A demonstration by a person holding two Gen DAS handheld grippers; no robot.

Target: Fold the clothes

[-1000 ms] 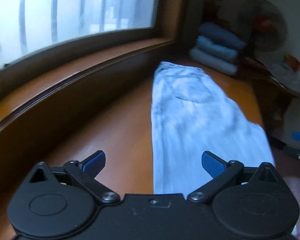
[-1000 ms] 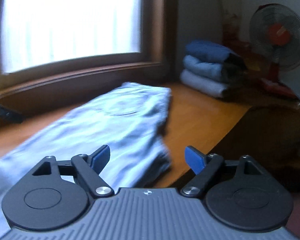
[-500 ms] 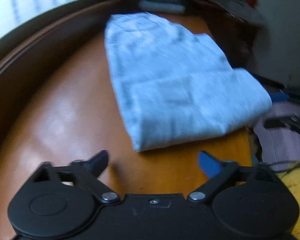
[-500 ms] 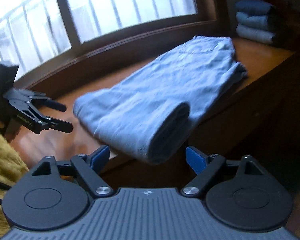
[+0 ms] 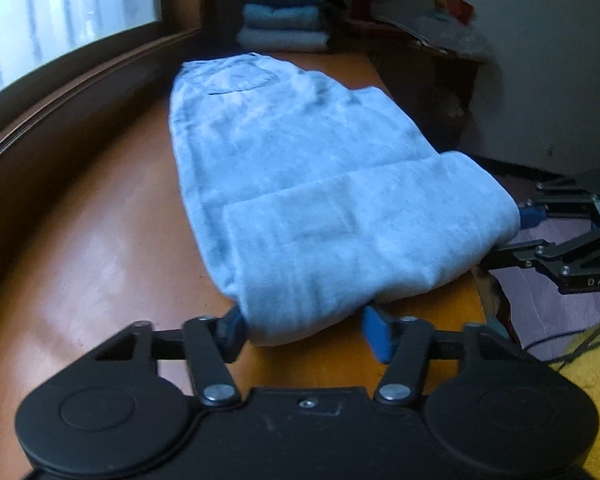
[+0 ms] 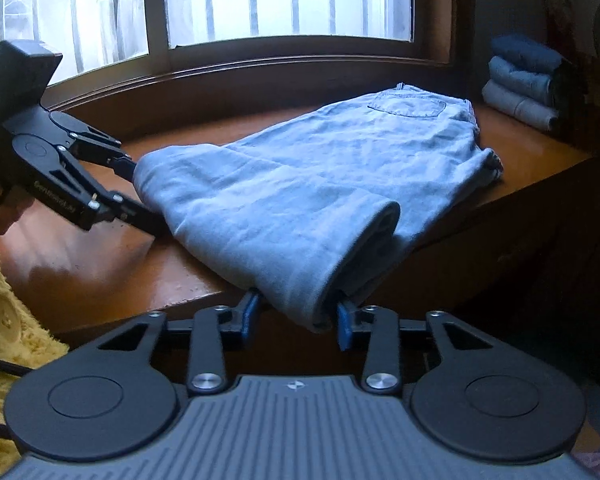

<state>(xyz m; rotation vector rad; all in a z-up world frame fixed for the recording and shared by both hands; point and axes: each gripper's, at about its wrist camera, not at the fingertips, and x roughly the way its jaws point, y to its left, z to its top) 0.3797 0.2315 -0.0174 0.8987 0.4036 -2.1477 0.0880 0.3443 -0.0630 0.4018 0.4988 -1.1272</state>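
Jeans [image 5: 300, 168], light blue, lying on wooden counter [image 5: 100, 240] below window [image 6: 260, 0]; waist end w/ back pocket far, near end folded over into a thick roll at counter's front edge. Left tongs [image 5: 302, 326]: jaws closing, one corner of the fold between the pads; left pad touches cloth, right pad looks just apart. Right tongs [image 6: 296, 316]: jaws closing round the other corner, which overhangs the counter edge; pads at or just beside cloth, can't tell if pressing. Folded clothes stack [image 6: 524, 80], three pcs, at far end of counter, well apart from jeans. Yellow fluffy fabric [image 6: 4, 312] near side.
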